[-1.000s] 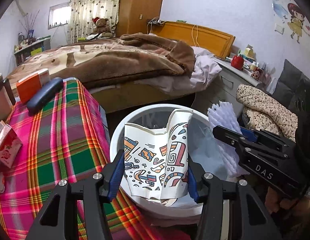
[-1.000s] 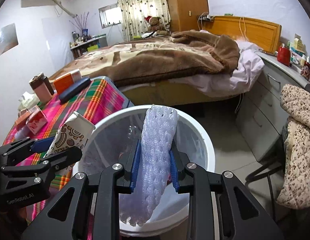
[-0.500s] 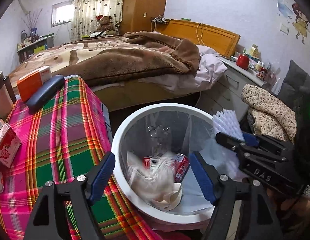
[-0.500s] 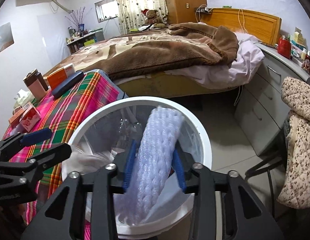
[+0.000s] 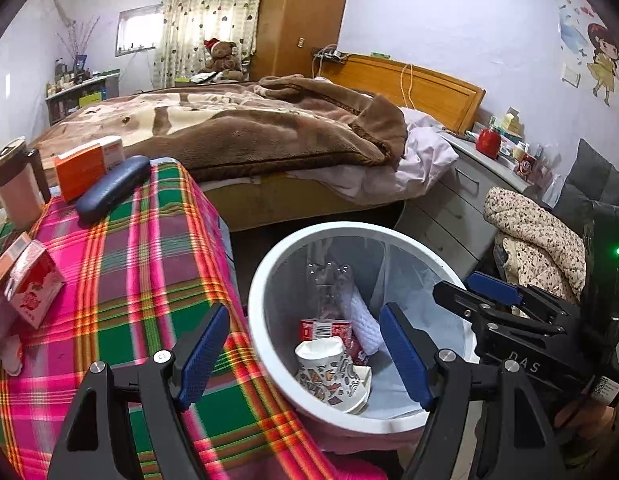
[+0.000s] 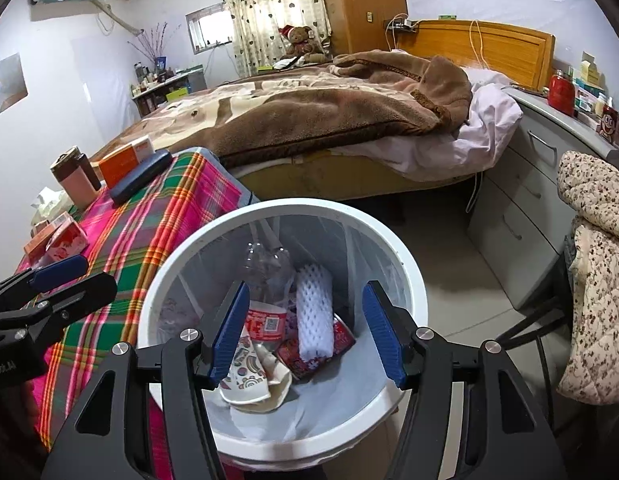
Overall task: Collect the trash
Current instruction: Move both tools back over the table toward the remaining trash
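A plaid-covered table (image 5: 109,280) is seen at left, a bed (image 5: 245,136) across the upper frame; the white bin (image 6: 405,280) at lower centre holds the foam net (image 6: 314,312) and paper cup (image 5: 329,376); the left gripper (image 5: 305,356) is spread wide, empty; the right gripper (image 6: 305,336), its jaws just opening, grips nothing.

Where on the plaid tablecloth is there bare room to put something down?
The plaid tablecloth is bare across its middle and near edge, between the red carton and the white bin. The far corner is crowded: orange box, dark case, brown tumbler.
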Available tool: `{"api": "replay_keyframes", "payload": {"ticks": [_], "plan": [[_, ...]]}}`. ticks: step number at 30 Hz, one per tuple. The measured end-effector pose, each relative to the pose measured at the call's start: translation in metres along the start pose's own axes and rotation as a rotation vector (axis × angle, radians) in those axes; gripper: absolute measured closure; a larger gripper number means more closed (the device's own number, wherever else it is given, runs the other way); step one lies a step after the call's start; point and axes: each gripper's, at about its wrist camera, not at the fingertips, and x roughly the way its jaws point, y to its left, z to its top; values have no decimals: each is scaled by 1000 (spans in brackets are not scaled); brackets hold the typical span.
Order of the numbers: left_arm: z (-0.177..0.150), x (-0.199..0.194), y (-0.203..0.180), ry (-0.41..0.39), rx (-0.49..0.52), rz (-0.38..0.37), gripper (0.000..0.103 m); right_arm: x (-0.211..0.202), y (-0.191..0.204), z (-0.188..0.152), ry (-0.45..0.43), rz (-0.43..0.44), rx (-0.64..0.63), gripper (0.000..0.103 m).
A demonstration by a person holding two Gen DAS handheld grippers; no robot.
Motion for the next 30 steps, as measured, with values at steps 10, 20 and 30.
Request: {"api": "replay_keyframes", "payload": {"ticks": [10, 20, 30], "plan": [[-3, -34, 32, -63, -35, 49, 26, -10, 19, 0, -53, 33, 14, 34], [-8, -65, 89, -110, -124, 128, 26, -10, 52, 3, -100, 101, -6, 32], [-14, -92, 158, -153, -228, 226, 26, 1, 99, 10, -99, 180, -47, 31]]}}
